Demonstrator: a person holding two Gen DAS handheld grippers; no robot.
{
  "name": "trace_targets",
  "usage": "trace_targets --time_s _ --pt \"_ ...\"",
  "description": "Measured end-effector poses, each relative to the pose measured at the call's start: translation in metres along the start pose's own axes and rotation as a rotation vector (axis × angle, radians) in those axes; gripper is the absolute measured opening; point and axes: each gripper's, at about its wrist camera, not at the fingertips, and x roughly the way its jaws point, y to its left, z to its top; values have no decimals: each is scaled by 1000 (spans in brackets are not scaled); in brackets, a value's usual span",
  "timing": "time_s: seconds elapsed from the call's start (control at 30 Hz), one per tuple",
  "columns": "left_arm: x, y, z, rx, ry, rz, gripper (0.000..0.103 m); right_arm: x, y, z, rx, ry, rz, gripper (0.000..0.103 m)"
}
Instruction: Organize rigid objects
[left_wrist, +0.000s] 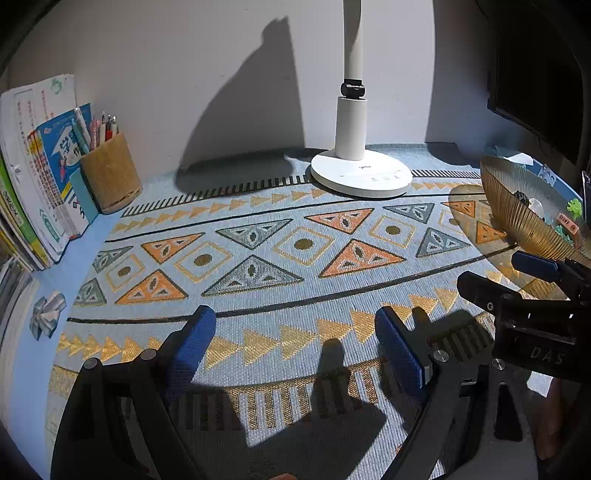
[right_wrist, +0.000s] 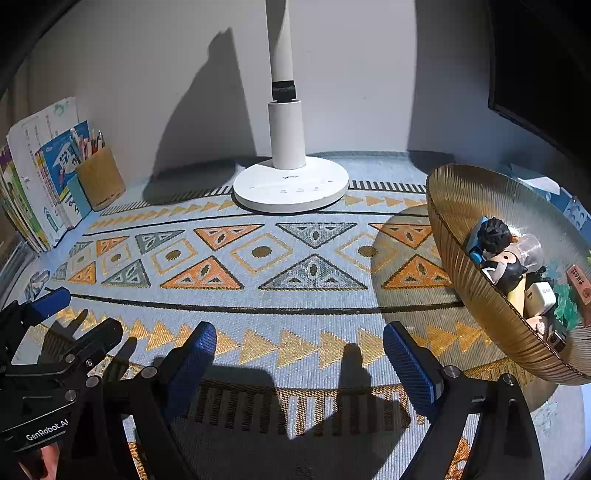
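Left gripper (left_wrist: 295, 332): seen at the bottom of the left wrist view, its two blue-padded fingers (left_wrist: 194, 343) are spread wide above the patterned mat (left_wrist: 258, 258), with nothing between them.

Right gripper (right_wrist: 299, 345): shown at the bottom of the right wrist view, jaws likewise held wide apart and empty; only shadow falls on the mat between the blue pads (right_wrist: 408, 363).

Each tool in the other's view: the right gripper is caught at the right edge of the left wrist view, the left gripper at the lower left of the right wrist view.

Bowl (right_wrist: 480, 314): a ribbed, amber-tinted glass bowl is placed at the right of the frame, resting on the mat near the right gripper.

Small objects (right_wrist: 513, 273): a jumble of rigid trinkets is gathered inside the bowl, among them a dark-haired figurine (right_wrist: 495, 236), a clear plastic cup (right_wrist: 532, 249), a white block (right_wrist: 541, 297) and green pieces (right_wrist: 565, 306); the items lie touching one another.

Desk lamp (right_wrist: 291, 184): a white lamp with a round base is set at the upper centre, against the wall.

Pen holder (left_wrist: 110, 177): a wooden cup filled with pens is seen at the upper left, just beside a row of upright books (left_wrist: 40, 184).

Mat surface: the middle of the mat, ahead of both grippers, is lit by sun and crossed by shadows.
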Motion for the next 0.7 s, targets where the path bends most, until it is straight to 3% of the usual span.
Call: trace_targets --time_s 0.7 --pt "-6 15 1 -77 -43 28 87 -3 12 -2 -38 -8 -11 91"
